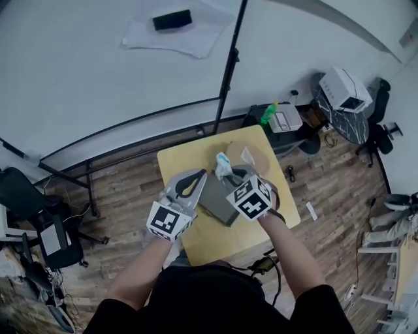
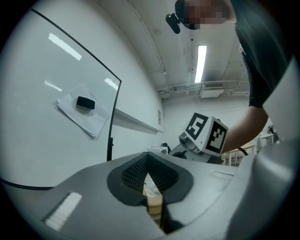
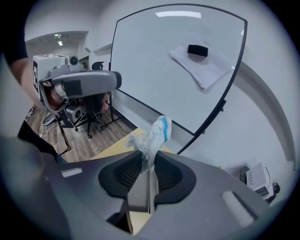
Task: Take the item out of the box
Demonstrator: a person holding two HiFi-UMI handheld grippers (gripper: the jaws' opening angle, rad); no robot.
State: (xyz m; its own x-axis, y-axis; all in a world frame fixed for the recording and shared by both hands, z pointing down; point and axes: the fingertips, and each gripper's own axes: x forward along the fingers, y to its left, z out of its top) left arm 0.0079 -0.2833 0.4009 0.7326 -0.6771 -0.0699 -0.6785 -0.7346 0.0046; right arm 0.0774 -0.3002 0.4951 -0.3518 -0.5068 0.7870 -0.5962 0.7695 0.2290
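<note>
A grey box [image 1: 219,203] sits on the small yellow table [image 1: 209,242] between my two grippers. My right gripper [image 1: 230,175] [image 3: 149,161] is shut on a crumpled white and blue item [image 1: 223,163] [image 3: 153,136], which it holds above the box's far edge. A grey panel of the box [image 3: 139,190] shows low between its jaws. At the box's left side, my left gripper [image 1: 201,175] [image 2: 151,180] has its jaws closed on a tan and white edge [image 2: 153,200] that looks like part of the box. The right gripper's marker cube [image 2: 206,133] shows in the left gripper view.
A round brown piece [image 1: 256,155] lies at the table's far right. Behind the table runs a whiteboard with a black eraser on paper [image 1: 173,19]. A green bottle [image 1: 269,112], a white machine [image 1: 344,88] and office chairs [image 1: 26,196] stand around on the wooden floor.
</note>
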